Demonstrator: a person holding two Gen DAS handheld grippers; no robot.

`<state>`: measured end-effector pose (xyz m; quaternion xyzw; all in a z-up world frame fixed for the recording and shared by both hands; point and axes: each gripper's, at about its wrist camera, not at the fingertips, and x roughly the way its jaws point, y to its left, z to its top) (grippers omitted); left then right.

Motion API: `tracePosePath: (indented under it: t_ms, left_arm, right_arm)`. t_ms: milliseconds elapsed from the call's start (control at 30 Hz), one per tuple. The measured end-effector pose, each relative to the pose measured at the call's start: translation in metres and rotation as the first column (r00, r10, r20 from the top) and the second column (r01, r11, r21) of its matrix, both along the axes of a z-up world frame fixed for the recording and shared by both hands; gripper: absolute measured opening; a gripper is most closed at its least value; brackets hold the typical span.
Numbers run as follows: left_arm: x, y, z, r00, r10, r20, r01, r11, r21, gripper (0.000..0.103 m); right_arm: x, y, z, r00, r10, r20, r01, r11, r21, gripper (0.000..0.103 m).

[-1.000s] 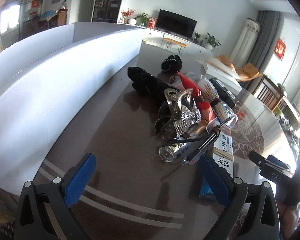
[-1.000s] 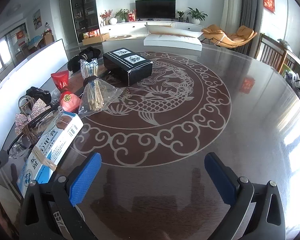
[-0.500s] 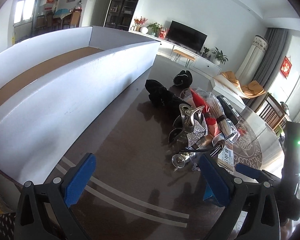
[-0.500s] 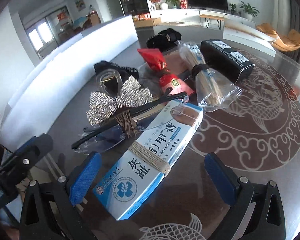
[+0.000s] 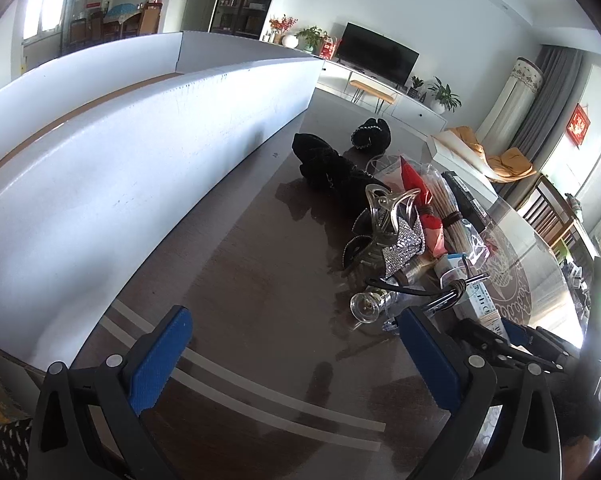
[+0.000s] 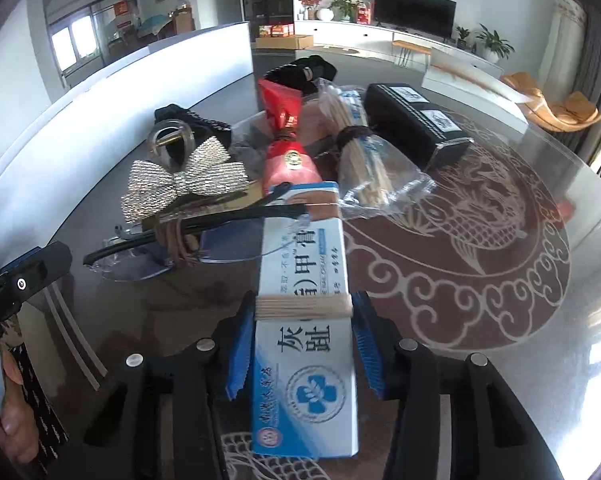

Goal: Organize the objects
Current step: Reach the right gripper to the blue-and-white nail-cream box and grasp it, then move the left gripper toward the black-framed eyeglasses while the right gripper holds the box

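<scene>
Squeezing from both sides, the right tongs (image 6: 304,344) hold a long white and blue box (image 6: 306,320). A tan rubber band (image 6: 302,306) goes around the box, just by the blue pads (image 6: 366,348). The box lies on the desk (image 6: 480,320), which is dark and shiny with a fish picture on it. The far end of the box points at a pile of small things.

A pair of glasses (image 6: 188,236) lies just to the left of the box, and one black arm of the glasses rests across the box. Behind the glasses sits a sparkly silver bow (image 6: 184,184) with a clear hair clip (image 6: 168,144). A red pouch (image 6: 286,140) lies past the far end of the box. Beside it is a clear bag of thin sticks (image 6: 364,168), and then a black box (image 6: 416,124) further right.

The left tongs (image 5: 296,360) are wide apart and hold nothing. They hang over a bare part of the desk, near a long white tray (image 5: 140,152) on the left. The pile of things is ahead of them and to the right. Some black cloth things (image 5: 328,168) lie at the far end of the pile, near the tray wall.
</scene>
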<state>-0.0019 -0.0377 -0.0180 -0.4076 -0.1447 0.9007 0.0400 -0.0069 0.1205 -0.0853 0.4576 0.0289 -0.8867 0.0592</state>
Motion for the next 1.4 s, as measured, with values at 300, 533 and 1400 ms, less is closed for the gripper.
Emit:
tracePosePath:
  t_ms: [300, 533, 1400]
  left_arm:
    - [-0.004, 0.0, -0.005, 1.0, -0.014, 0.025, 0.014, 1.0, 0.022, 0.103]
    - [-0.003, 0.004, -0.004, 0.999, -0.032, 0.019, 0.031, 0.999, 0.018, 0.103]
    - [-0.008, 0.019, -0.009, 0.994, -0.095, 0.054, 0.095, 0.995, -0.005, 0.103]
  right_arm:
    - [0.028, 0.067, 0.001, 0.982, -0.185, -0.021, 0.186, 0.982, 0.028, 0.047]
    - [0.032, 0.089, -0.002, 0.973, -0.228, -0.044, 0.229, 0.973, 0.024, 0.07]
    - [0.028, 0.084, -0.01, 0.978, -0.208, -0.008, 0.209, 0.978, 0.024, 0.103]
